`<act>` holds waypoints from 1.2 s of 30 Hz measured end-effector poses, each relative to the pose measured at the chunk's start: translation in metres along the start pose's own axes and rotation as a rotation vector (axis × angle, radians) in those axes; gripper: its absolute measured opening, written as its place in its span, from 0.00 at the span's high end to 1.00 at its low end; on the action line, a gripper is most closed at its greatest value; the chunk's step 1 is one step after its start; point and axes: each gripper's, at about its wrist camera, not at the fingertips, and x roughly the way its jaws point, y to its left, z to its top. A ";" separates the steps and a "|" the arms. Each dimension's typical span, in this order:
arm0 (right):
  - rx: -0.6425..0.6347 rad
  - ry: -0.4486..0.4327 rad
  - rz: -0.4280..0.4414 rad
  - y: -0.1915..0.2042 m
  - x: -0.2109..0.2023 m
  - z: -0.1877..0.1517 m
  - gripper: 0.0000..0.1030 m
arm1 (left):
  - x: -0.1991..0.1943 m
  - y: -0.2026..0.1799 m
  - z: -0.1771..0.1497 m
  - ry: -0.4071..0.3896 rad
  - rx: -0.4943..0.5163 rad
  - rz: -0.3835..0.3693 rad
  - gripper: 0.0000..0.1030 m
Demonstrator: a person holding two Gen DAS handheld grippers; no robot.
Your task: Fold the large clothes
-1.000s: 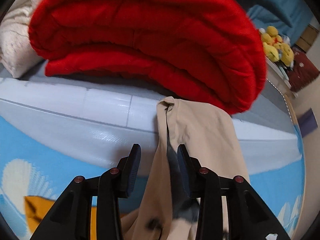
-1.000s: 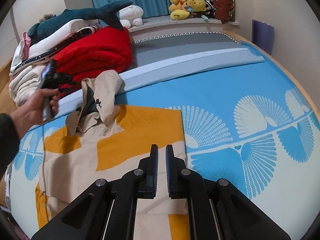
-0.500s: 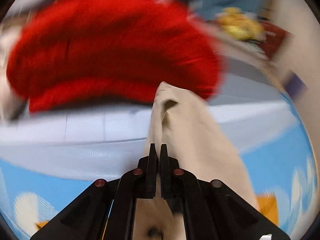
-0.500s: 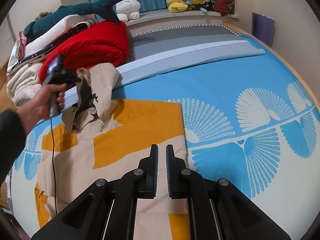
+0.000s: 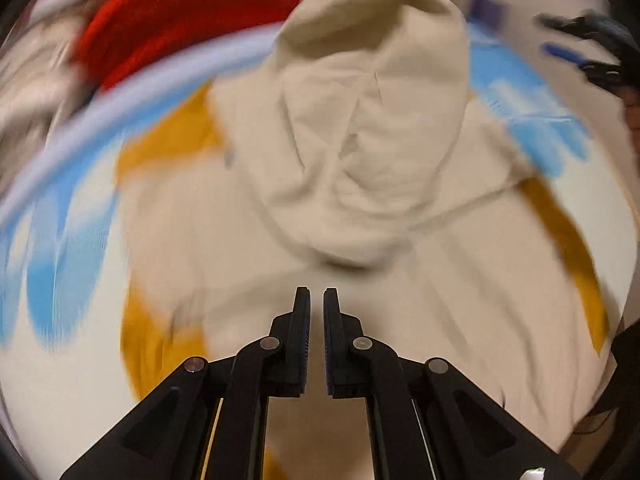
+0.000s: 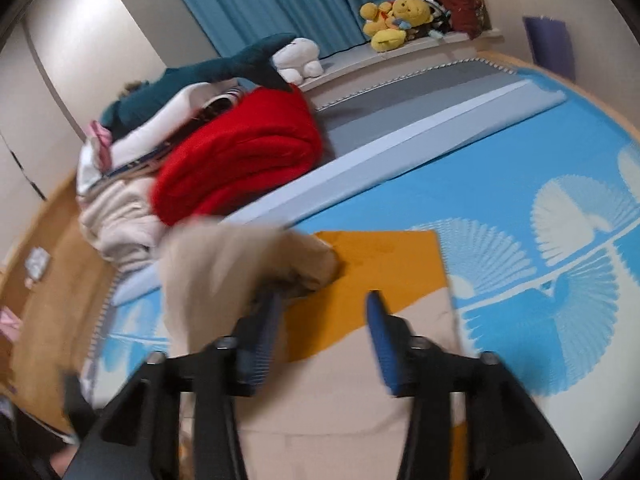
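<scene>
A beige hoodie with orange panels (image 6: 340, 400) lies flat on the blue patterned mat (image 6: 520, 184). Its hood (image 5: 372, 128) is turned down over the chest; in the right wrist view the hood (image 6: 224, 264) is a beige blur. My left gripper (image 5: 317, 300) hovers over the hoodie's body just below the hood, its jaws shut with nothing between them. My right gripper (image 6: 325, 298) is over the hoodie's orange panel (image 6: 372, 276). Its jaws are opening, with no cloth between the pads. In the left wrist view the right gripper (image 5: 592, 52) shows as a dark blur at the upper right.
A folded red blanket (image 6: 240, 160) and a pile of pale bedding (image 6: 120, 220) sit at the mat's far left edge, with a shark plush (image 6: 224, 72) on top. Plush toys (image 6: 396, 16) line the sill by the blue curtain. Wooden floor (image 6: 52, 280) runs along the left.
My left gripper closed and swung fast from beside the red blanket to above the hoodie; the hood came over onto the body. My right gripper's jaws went from shut to apart.
</scene>
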 end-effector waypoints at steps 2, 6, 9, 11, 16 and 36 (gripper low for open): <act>0.026 0.054 0.067 0.005 0.011 -0.007 0.50 | -0.012 0.015 -0.008 0.010 -0.167 -0.004 0.94; 0.080 0.188 0.150 0.016 0.042 -0.027 0.47 | -0.026 0.039 0.005 -0.086 -0.408 -0.118 0.80; 0.108 0.272 0.173 0.022 0.069 -0.046 0.46 | -0.009 0.050 0.018 -0.142 -0.506 -0.139 0.71; 0.125 0.311 0.184 0.025 0.087 -0.056 0.46 | 0.016 0.061 0.031 -0.128 -0.566 -0.162 0.70; 0.122 0.376 0.209 0.034 0.121 -0.071 0.46 | 0.064 0.079 0.035 -0.062 -0.686 -0.205 0.67; 0.074 0.134 0.070 0.031 0.099 -0.065 0.31 | 0.037 0.038 0.051 -0.041 -0.517 -0.140 0.98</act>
